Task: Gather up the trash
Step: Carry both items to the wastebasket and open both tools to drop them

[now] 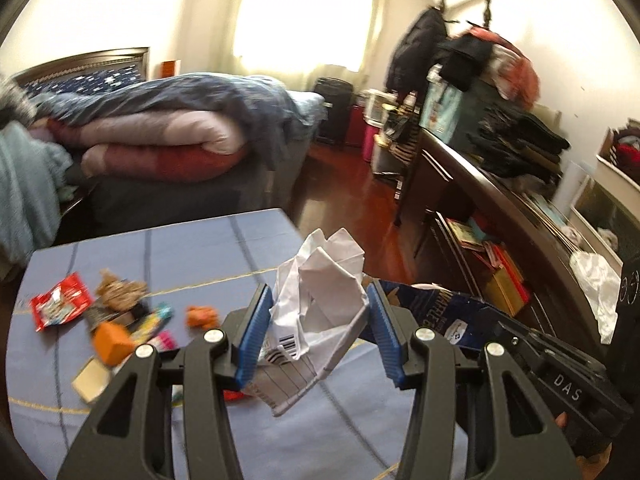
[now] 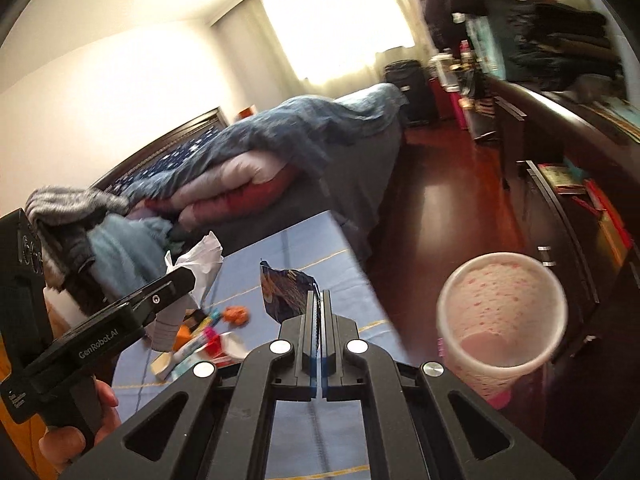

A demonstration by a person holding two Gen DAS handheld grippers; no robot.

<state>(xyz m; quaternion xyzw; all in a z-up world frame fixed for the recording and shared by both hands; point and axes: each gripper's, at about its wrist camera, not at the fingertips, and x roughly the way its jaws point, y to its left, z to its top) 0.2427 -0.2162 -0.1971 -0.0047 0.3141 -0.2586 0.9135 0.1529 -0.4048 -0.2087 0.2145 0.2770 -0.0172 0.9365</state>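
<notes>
A crumpled white paper wad (image 1: 320, 300) sits pinched between the blue fingers (image 1: 253, 334) of the left gripper (image 1: 318, 332), lifted above the blue-clothed desk (image 1: 200, 248). The right gripper (image 2: 320, 320) has its fingers pressed together on the edge of a dark blue snack bag (image 2: 286, 292), also held off the desk. More litter lies on the cloth: a red wrapper (image 1: 60, 306), an orange box (image 1: 114, 344) and an orange scrap (image 1: 202, 316). A pink speckled cup (image 2: 502, 320) shows beside the desk's right edge, over the wooden floor (image 2: 448, 208). A bed (image 1: 172, 140) piled with quilts stands beyond.
</notes>
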